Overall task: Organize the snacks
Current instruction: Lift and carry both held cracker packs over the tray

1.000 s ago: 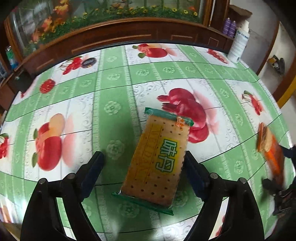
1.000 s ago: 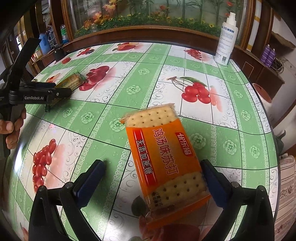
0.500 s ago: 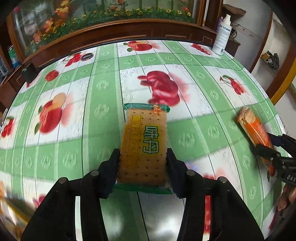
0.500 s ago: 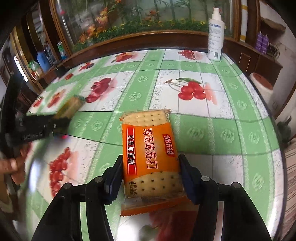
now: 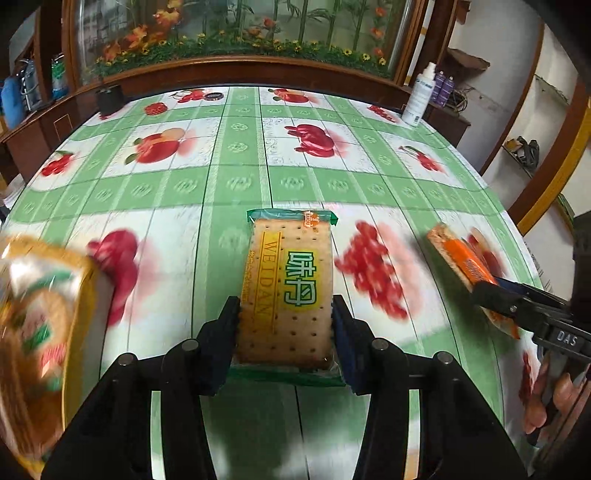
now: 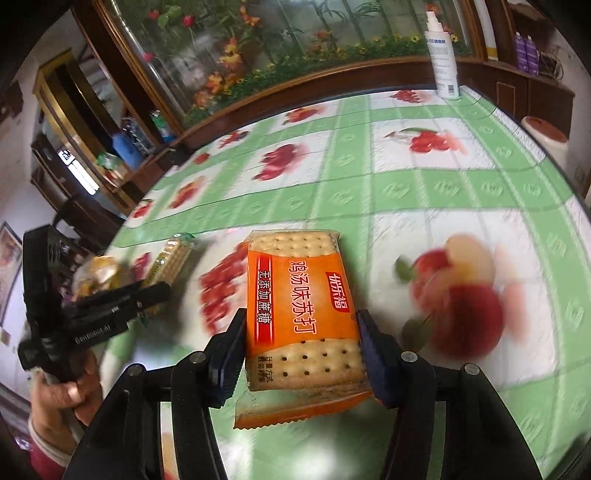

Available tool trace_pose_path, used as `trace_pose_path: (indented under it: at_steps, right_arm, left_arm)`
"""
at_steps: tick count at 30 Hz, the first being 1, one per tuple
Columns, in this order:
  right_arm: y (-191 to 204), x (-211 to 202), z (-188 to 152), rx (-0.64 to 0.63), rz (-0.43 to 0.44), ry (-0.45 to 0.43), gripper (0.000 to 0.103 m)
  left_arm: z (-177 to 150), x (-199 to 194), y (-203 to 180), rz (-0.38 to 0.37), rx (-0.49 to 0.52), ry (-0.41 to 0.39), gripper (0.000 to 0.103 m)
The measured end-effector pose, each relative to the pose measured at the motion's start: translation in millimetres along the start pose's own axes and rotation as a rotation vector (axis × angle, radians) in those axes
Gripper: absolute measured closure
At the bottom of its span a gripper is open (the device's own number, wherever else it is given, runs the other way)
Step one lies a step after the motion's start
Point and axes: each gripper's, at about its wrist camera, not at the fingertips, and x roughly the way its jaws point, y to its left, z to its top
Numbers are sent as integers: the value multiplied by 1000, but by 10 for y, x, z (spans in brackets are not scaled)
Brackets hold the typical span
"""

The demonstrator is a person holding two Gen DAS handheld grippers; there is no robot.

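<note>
The left gripper (image 5: 284, 325) fingers clamped a green-edged cracker pack (image 5: 288, 291); the right gripper (image 6: 301, 341) fingers clamped an orange-labelled cracker pack (image 6: 299, 306) above the table (image 6: 461, 192).

Left black two-finger gripper (image 5: 285, 325) and right black gripper (image 6: 301, 347), lower-centre frame, both clamped w/ jaws part-closed; bare hand (image 6: 62, 402) lower left.

Both views look forward and steeply down along a gripper's own two black fingers, close over the green-and-white fruit-print tablecloth (image 5: 236, 184), facing the glass-fronted wooden cabinet (image 5: 236, 33) at the far edge. The left wrist camera sits left of the other and catches the right gripper (image 5: 491, 291) at its right edge. The right wrist camera, tilted, catches the left gripper (image 6: 155, 291) at its left edge. Both share the tablecloth, the cabinet and the white spray bottle (image 6: 441, 55).
</note>
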Motion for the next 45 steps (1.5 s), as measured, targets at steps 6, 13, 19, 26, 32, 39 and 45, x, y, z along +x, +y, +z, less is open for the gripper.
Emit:
trace_pose_path:
  at_steps: [6, 13, 19, 26, 32, 39, 45]
  right_arm:
    - [237, -125, -229, 3, 69, -13, 45]
    - [560, -208, -411, -16, 157, -19, 45]
    - [886, -203, -507, -46, 242, -15, 45]
    - [1278, -127, -599, -100, 327, -1, 45]
    - [1538, -103, -682, -142, 383, 17, 45]
    - [1692, -122, -685, -174, 422, 31, 45]
    - [1790, -113, -716, -164, 457, 29, 45]
  left_arm:
    - [-279, -353, -64, 35, 26, -34, 57]
    - [-536, -780, 27, 81, 15, -78, 57]
    - [-711, -1097, 188, 136, -17, -110, 57]
    - [-915, -1391, 353, 218, -66, -135, 57]
    - [-1039, -1543, 423, 267, -107, -149, 57]
    - [-1201, -1705, 588, 297, -189, -167, 57]
    - [-1407, -1857, 842, 332, -241, -177, 57]
